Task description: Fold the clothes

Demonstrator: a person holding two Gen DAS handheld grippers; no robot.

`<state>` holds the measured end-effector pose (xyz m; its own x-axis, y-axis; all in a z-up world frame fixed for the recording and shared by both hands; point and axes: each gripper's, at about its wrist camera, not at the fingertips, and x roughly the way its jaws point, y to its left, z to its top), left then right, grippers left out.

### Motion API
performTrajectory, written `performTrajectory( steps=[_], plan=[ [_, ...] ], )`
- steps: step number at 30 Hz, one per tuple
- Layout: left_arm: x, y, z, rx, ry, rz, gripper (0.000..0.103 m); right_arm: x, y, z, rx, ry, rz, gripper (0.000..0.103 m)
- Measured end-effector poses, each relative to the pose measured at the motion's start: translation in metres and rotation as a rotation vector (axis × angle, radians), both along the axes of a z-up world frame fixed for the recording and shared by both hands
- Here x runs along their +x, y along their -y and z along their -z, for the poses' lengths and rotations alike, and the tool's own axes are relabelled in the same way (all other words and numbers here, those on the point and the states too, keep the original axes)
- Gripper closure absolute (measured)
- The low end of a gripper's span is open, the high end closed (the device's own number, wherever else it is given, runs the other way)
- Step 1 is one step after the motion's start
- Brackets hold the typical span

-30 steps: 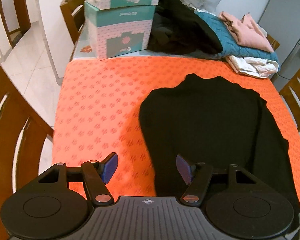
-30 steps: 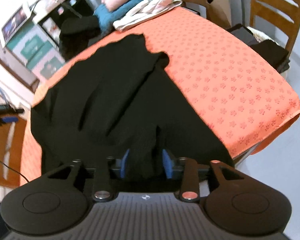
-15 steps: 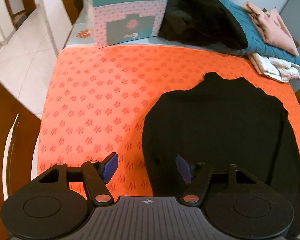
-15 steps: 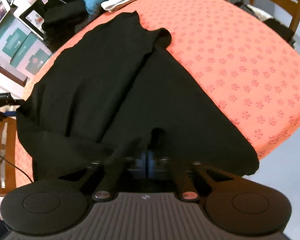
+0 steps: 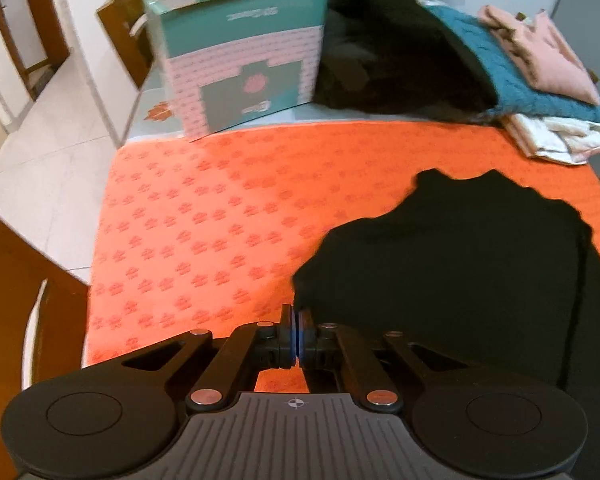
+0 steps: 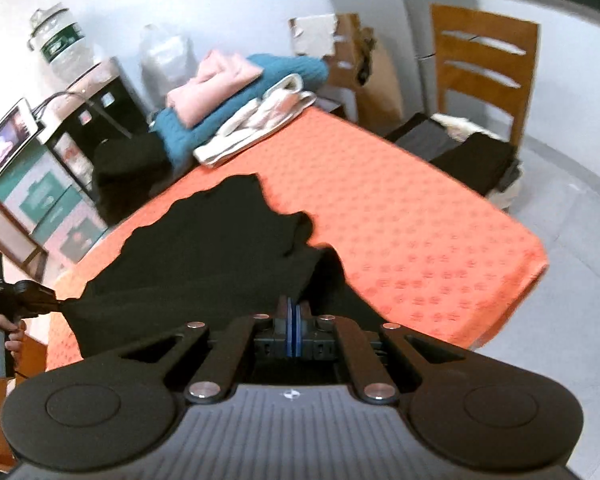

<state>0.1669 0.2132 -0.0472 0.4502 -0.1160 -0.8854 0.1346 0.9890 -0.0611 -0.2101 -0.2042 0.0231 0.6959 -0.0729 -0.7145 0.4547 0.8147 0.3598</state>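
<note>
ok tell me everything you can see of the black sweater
The black sweater is dark, soft-looking fabric with no visible print. It lies mostly flat on the orange cloth, its raised neck pointing toward the pile of folded clothes. The left gripper is shut on its near left edge; the right gripper is shut on the near right part, which is lifted off the table.

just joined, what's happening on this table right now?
A person is folding a black sweater on a table with an orange cloth, with hand-held tongs in each hand. The left tongs are shut at the garment's near-left edge; the right-wrist view shows that corner pulled taut. The right tongs are shut on the near-right hem and hold it up off the cloth. The fold is not made yet. Folded clothes sit stacked at the far edge.
</note>
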Motion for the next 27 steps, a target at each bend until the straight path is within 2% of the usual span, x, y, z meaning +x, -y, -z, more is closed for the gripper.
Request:
performTrajectory(
  steps=[2,4,6,9,12,17,21,24,27],
  plan=[
    [0.002,0.009,-0.001,-0.022,0.009,0.017,0.094,-0.008,0.004,0.007,0.002,-0.024,0.032,0.101],
    [0.003,0.015,-0.005,-0.053,0.035,0.023,0.079,-0.013,0.009,0.017,0.013,-0.055,0.057,0.101],
    [0.003,0.017,-0.011,-0.078,0.063,0.026,0.073,-0.017,0.011,0.026,0.022,-0.071,0.070,0.101],
    [-0.001,0.018,-0.020,-0.092,0.104,0.059,0.069,-0.017,0.011,0.032,0.028,-0.074,0.071,0.101],
    [-0.010,0.019,-0.027,-0.101,0.124,0.136,0.064,-0.014,0.013,0.040,0.036,-0.085,0.068,0.101],
    [-0.031,0.032,-0.017,-0.038,0.114,0.272,0.064,-0.007,0.016,0.059,0.042,-0.134,0.075,0.101],
    [-0.048,0.036,-0.002,-0.010,0.075,0.297,0.064,-0.006,0.020,0.078,0.029,-0.197,0.069,0.100],
    [-0.060,0.034,0.002,0.001,0.058,0.306,0.064,-0.006,0.019,0.091,-0.037,-0.273,0.077,0.096],
    [-0.073,0.028,-0.001,0.012,0.058,0.314,0.064,-0.008,0.015,0.088,-0.123,-0.294,0.057,0.096]
  ],
)
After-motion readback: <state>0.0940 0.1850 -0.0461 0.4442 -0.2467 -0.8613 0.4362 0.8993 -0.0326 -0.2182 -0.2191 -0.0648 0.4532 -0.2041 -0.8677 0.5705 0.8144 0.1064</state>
